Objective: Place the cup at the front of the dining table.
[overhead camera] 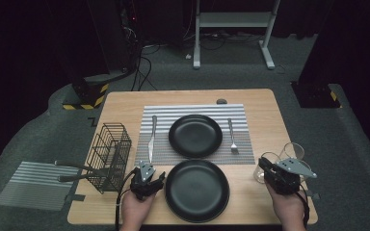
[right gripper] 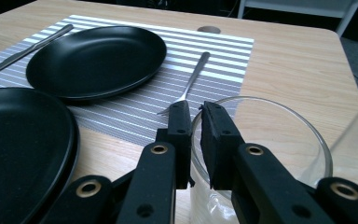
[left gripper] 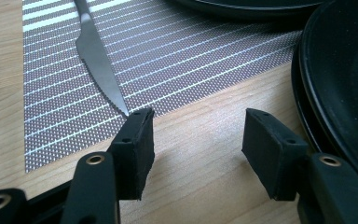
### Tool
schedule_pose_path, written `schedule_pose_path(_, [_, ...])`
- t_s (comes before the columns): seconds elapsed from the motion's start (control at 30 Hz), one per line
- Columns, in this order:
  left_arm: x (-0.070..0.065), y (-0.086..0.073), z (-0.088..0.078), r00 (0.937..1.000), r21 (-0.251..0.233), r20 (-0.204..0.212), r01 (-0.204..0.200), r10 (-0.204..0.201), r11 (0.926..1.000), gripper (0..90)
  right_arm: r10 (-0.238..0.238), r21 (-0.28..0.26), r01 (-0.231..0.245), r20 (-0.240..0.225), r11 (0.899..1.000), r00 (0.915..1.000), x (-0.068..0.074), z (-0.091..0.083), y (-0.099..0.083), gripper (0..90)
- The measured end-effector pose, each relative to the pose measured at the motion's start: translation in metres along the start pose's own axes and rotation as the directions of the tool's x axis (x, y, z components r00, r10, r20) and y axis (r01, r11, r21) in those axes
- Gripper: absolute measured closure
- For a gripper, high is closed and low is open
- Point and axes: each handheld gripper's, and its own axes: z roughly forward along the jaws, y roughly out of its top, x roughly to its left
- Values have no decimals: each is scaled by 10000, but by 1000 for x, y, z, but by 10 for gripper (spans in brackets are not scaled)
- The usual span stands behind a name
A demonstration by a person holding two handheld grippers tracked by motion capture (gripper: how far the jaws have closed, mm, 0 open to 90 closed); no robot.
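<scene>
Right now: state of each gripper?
Left gripper: open, empty, beside the near black plate.
Right gripper: shut on the rim of a clear glass.

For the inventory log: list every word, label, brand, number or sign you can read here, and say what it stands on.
None: there is no readable text.
Plates, knife, fork, glass, basket: no print or label shows.
Placemat: plain stripes.
Base left of the table: yellow and black hazard stripes, a marking without words.
</scene>
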Motion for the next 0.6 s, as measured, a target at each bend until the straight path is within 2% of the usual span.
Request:
schedule_pose_path(0.13, [0,0,0,10000,-2,1,-1,1,10000,434,-134,-22,133,-172,9999,9998,6,1,0,814])
schedule_pose_path(0.17, [1,0,0,9997,6,47,-227,227,9997,434,-150,-53,149,-221,9999,9996,8,2,0,813])
schedule_pose_path(0.2, [1,1,0,9996,19,32,-277,277,9996,434,-209,-19,208,-262,9998,9994,9,2,0,813])
schedule_pose_path(0.27, [0,0,0,10000,26,20,-30,30,10000,434,-254,-49,253,-349,9997,9991,12,3,0,811])
schedule_pose_path(0.3, [0,0,0,10000,33,33,-39,39,10000,434,-344,-68,341,-397,9994,9986,12,3,0,811])
schedule_pose_path(0.33, [1,1,0,9995,49,42,-299,299,9995,434,-323,-58,321,-451,9995,9985,14,4,0,810])
schedule_pose_path(0.6, [1,1,1,9994,34,17,-350,350,9994,434,-552,-77,548,-873,9985,9947,26,7,1,800])
